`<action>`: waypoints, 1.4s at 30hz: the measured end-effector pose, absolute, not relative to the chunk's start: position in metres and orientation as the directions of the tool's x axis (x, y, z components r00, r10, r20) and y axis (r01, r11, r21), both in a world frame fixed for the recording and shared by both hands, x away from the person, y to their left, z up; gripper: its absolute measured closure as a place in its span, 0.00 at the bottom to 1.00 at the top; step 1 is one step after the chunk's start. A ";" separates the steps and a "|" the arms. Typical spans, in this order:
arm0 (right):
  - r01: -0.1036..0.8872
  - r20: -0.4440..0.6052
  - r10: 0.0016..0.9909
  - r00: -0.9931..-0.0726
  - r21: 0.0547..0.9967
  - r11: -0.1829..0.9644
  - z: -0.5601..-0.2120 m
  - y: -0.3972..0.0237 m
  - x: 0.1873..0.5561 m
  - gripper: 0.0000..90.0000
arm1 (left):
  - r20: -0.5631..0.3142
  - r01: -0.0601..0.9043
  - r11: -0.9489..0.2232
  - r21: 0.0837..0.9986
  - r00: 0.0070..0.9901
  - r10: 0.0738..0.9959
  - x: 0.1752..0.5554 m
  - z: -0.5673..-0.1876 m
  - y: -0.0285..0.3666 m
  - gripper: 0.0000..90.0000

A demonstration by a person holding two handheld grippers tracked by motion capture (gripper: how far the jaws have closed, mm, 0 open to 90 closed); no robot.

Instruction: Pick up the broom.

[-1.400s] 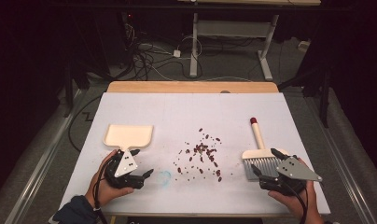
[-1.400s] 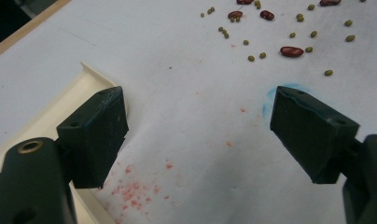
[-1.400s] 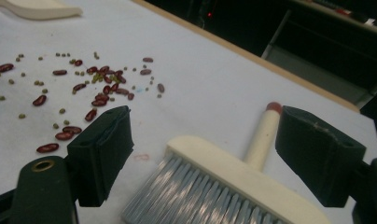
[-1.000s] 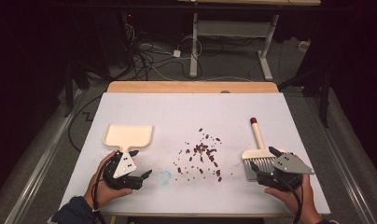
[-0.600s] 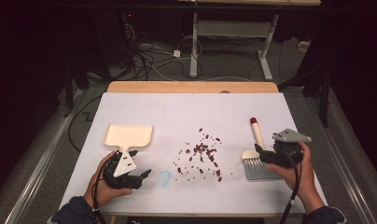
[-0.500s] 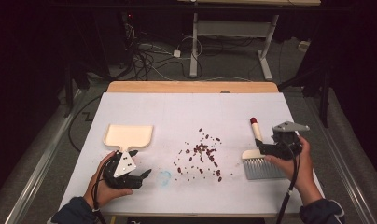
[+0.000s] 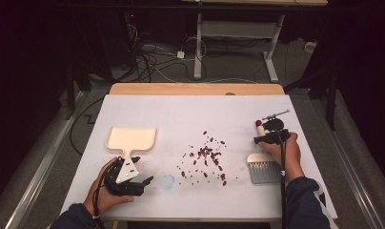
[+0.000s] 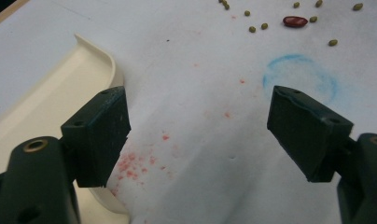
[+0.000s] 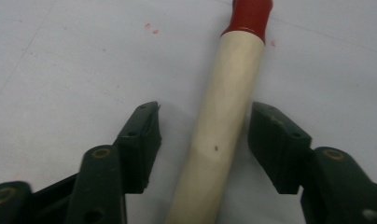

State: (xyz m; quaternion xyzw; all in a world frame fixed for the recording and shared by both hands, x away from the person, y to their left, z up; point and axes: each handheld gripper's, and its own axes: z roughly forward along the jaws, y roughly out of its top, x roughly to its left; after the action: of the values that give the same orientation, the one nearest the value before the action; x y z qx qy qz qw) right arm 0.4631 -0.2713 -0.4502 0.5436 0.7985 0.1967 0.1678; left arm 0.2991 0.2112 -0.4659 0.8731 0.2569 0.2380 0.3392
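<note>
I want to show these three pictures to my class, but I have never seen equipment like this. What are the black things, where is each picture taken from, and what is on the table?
A person holds a handheld claw in each hand. One picture looks down from above; the other two come from cameras riding on each claw. On the white table lie scattered beans, a cream dustpan and a brush with a red-tipped wooden handle. The left claw is open over bare table beside the dustpan, holding nothing. The right claw is open with a jaw on either side of the brush handle, not gripping it yet.
</note>
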 end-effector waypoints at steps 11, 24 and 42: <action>0.787 -0.032 0.916 -0.400 0.500 0.361 -0.449 -0.267 0.462 0.77 | 0.243 0.285 -0.649 0.706 0.763 0.599 0.299 -0.466 0.209 0.23; 0.664 0.018 0.884 -0.467 0.667 0.337 -0.427 -0.280 0.433 0.78 | 0.225 0.302 -0.627 0.718 0.752 0.619 0.301 -0.465 0.207 0.23; 0.304 -0.033 0.856 -0.516 0.927 0.219 -0.384 -0.299 0.333 0.79 | 0.170 0.250 -0.575 0.779 0.799 0.577 0.296 -0.442 0.183 0.24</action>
State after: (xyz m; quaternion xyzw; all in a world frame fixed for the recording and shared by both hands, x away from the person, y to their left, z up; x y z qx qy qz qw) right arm 0.3331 -0.2986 -0.3841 0.3995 0.7260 0.4805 0.2870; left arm 0.2957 0.1829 -0.4421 0.8627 0.2398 0.2079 0.3937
